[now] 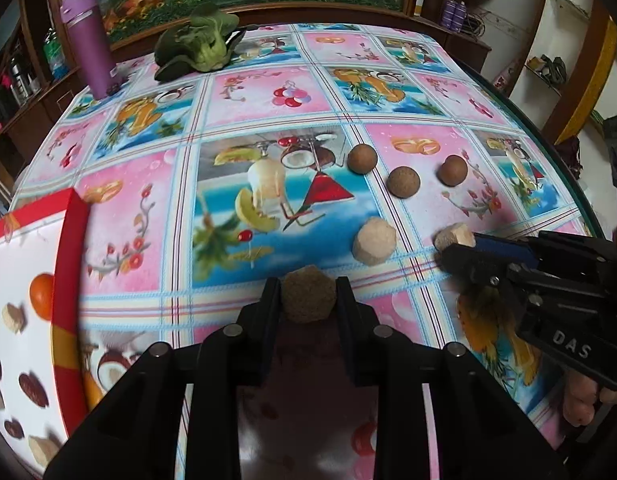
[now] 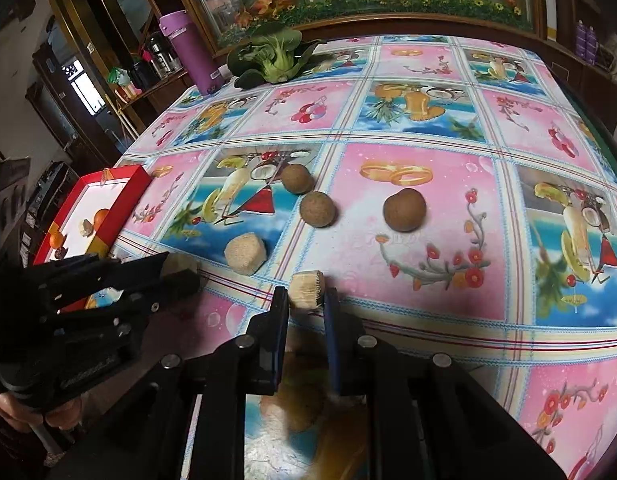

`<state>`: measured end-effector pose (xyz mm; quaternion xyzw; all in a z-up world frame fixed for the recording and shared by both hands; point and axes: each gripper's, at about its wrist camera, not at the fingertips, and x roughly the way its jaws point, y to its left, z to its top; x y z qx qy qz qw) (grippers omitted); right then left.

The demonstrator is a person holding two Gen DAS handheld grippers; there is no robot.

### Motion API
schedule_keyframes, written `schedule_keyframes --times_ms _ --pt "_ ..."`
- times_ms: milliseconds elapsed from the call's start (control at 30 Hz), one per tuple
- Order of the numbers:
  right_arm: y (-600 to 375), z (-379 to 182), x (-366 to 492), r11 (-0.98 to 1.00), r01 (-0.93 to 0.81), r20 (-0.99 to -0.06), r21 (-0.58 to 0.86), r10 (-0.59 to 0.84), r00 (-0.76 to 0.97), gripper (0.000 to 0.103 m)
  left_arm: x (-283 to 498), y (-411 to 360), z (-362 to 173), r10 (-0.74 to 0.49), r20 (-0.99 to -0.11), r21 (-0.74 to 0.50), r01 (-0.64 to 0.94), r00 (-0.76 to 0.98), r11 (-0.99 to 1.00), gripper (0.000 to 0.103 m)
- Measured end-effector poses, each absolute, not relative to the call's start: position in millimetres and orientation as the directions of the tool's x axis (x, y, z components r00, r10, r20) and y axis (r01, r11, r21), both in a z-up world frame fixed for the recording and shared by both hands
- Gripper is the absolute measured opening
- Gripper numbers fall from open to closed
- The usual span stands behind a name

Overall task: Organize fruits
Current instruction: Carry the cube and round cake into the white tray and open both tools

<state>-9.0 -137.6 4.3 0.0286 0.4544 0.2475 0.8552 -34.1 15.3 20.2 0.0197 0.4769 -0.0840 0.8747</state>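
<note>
My left gripper (image 1: 308, 298) is shut on a tan faceted fruit block (image 1: 308, 295), low over the tablecloth. My right gripper (image 2: 306, 296) is shut on a pale beige block (image 2: 306, 289); it also shows at the right of the left wrist view (image 1: 454, 240). A third pale block (image 1: 374, 246) lies loose between them, also in the right wrist view (image 2: 245, 253). Three brown round fruits (image 1: 362, 159) (image 1: 404, 182) (image 1: 452, 171) lie in a row beyond. A red-rimmed white tray (image 1: 70, 280) at the left holds an orange (image 1: 42, 296), red dates and blocks.
A purple bottle (image 1: 88, 44) and a green leafy vegetable (image 1: 200, 46) stand at the table's far left. The table's right edge (image 1: 548, 136) curves near the right gripper. Cabinets and shelves surround the table.
</note>
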Motion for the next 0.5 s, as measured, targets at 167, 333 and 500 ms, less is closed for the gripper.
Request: schedule_keyframes --times_ms 167,333,500 --pt "-130.9 5.4 -14.0 0.873 -0.400 -0.759 0.280 0.456 0.464 0.014 -52.2 12.4 25.9 -0.146 -0.826 -0.054 0.182 0.544 0.982 0.029" --pt "-111.4 12.3 -26.7 0.861 -0.419 -0.748 0.289 0.476 0.462 0.014 -70.5 18.6 31.9 -0.161 -0.817 -0.072 0.178 0.554 0.981 0.029" --pt "-69.5 28.7 -39.0 0.830 -0.484 -0.733 0.277 0.509 0.452 0.014 -90.9 39.1 41.1 -0.162 -0.800 -0.089 0.153 0.577 0.984 0.029"
